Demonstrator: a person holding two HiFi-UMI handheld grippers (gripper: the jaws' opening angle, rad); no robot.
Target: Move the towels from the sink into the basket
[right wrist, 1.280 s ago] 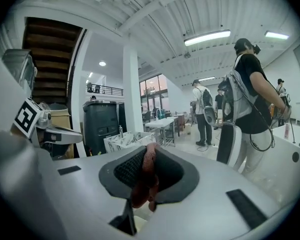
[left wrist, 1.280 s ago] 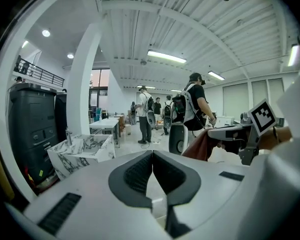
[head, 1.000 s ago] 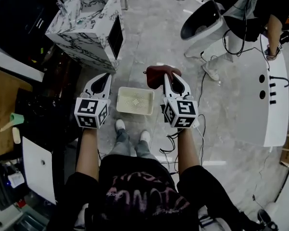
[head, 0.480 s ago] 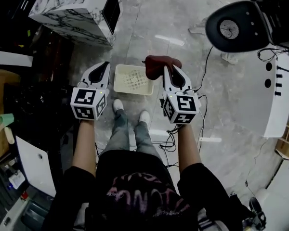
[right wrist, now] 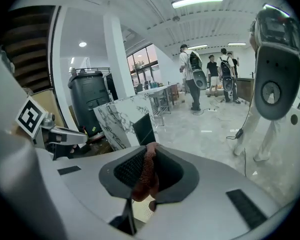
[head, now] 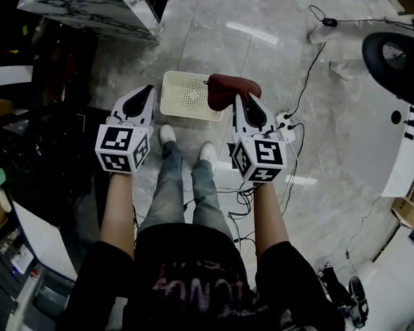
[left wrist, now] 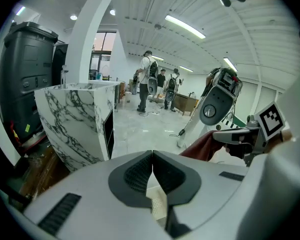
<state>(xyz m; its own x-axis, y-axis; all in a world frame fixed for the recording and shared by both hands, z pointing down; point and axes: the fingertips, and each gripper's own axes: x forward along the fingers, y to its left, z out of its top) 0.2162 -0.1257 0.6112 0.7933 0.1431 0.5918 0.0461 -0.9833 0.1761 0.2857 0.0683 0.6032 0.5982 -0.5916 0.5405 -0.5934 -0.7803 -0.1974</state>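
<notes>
basket (head: 183, 96): right edge hidden under towel (head: 229, 89) | sink (head: 90, 5): cut off by top edge

I see a white machine with a round dark head (left wrist: 217, 101) standing on the grey floor (head: 214, 40). A black cable (head: 310, 74) trails left of it to a power strip (head: 285, 121). People with backpacks (left wrist: 150, 79) stand far behind it, and a dark bin (left wrist: 27, 79) stands far to its left.
</notes>
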